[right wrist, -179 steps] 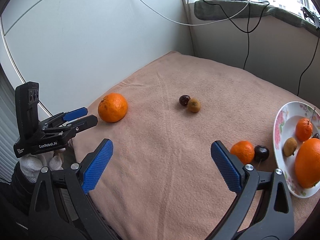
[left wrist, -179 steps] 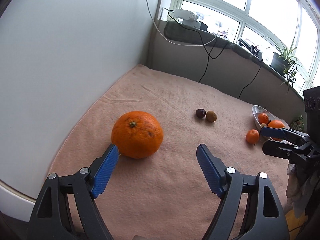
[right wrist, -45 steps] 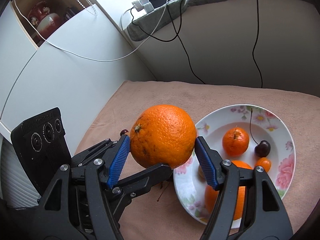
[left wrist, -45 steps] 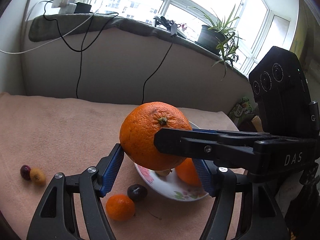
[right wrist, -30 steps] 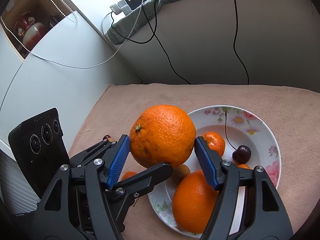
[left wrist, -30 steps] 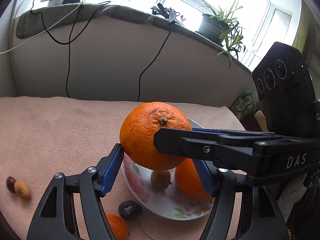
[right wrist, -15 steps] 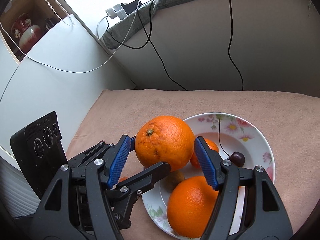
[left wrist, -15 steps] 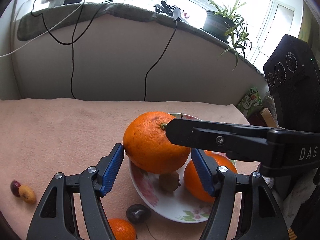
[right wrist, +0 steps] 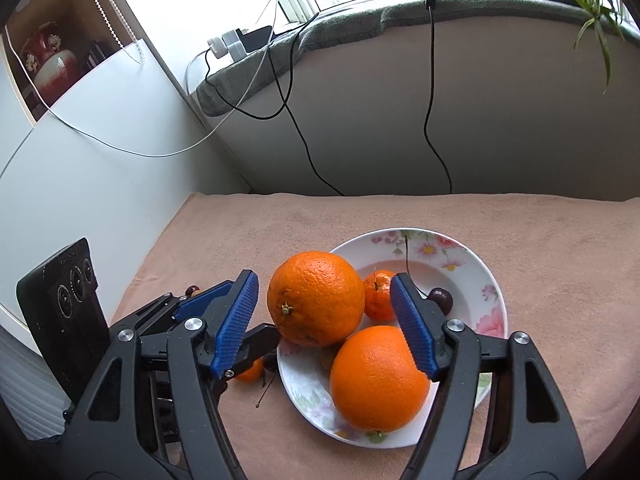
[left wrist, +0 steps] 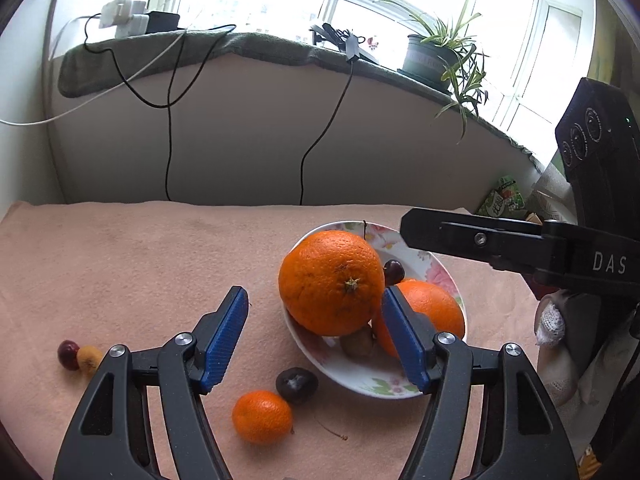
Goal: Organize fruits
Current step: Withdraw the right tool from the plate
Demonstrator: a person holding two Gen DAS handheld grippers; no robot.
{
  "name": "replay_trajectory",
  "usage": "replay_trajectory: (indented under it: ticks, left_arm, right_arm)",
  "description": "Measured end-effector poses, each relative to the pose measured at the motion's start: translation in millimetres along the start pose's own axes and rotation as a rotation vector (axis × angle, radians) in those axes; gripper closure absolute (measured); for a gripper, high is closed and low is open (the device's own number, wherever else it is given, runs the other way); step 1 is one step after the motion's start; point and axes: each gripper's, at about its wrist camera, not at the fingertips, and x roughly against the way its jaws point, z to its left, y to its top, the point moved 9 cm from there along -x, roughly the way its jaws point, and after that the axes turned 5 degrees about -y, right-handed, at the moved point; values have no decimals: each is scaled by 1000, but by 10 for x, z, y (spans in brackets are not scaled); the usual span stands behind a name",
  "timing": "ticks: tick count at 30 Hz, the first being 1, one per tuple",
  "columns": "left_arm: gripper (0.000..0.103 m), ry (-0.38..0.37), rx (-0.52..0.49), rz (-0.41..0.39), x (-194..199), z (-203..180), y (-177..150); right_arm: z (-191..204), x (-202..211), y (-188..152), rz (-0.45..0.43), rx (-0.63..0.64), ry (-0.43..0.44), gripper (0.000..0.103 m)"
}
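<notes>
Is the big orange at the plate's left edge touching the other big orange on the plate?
Cannot tell. In the right wrist view the left orange overlaps the other orange; no gap or contact shows plainly.

Ahead of your hand-held grippers, black cables [left wrist: 170, 128] hang down the wall from a grey cloth-covered windowsill [left wrist: 248, 46]. A white charger block [left wrist: 122, 18] sits on it up to your left, a potted spider plant [left wrist: 442, 60] to your right. A red vase [right wrist: 46, 64] stands in an open cabinet far left.

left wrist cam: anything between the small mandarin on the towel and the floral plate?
Yes: a dark cherry lies between the small mandarin and the white floral plate, seen in the left wrist view.
</notes>
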Motion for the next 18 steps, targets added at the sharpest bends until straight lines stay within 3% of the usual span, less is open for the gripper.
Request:
replay_trajectory:
  ticks: [7,9,15,18]
  left_arm:
    - [34,50,-7,-33,335,114,-100]
    - [34,67,-12,-42,430,143,-132]
    - [34,116,-30,-50,685,208,-281]
    - [34,154,-24,-44,780,283,-376]
  right_arm:
    - [255,384,-81,-98,132,-219,19]
    - [344,468,-106,-120,158,-245,11]
    - [541,655,-196,-131,134,-215,10]
    - [689,654,-364,-83,120,-127,10]
